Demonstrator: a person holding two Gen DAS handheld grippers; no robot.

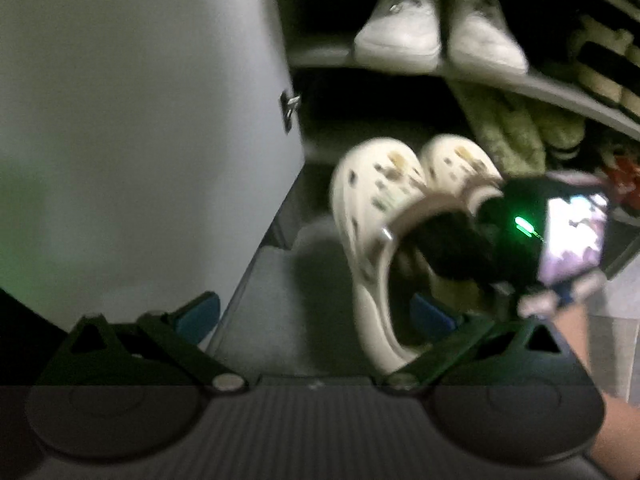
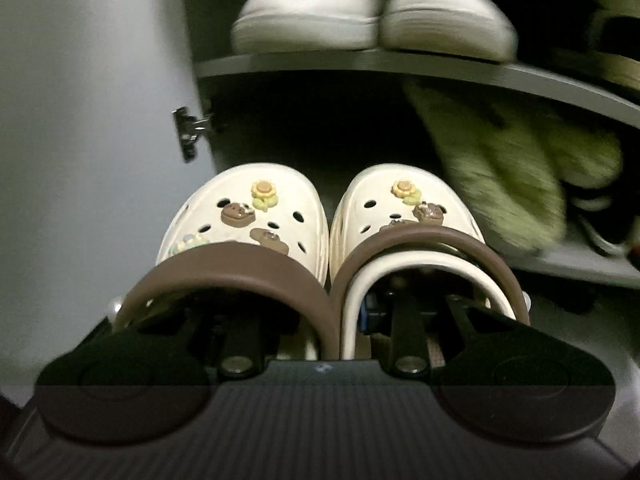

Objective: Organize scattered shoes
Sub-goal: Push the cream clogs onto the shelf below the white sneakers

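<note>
Left wrist view angled down from farther back, right wrist view close, both facing the shoe cabinet (image 1: pixel 520 80), sharing cream clogs (image 2: pixel 280 220).

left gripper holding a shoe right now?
No: in the left wrist view the left gripper stands wide open with nothing between its fingers, while the cream clogs hang from the right gripper.

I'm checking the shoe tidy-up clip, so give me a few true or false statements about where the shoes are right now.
1. The right gripper holds the cream clogs pinched together. True.
2. The white sneakers sit on the shelf above the clogs. True.
3. The left gripper grips a sneaker. False: it is open and holds nothing.
4. The clogs have red straps. False: brown.
5. Green fuzzy slippers lie right of the clogs. True.
</note>
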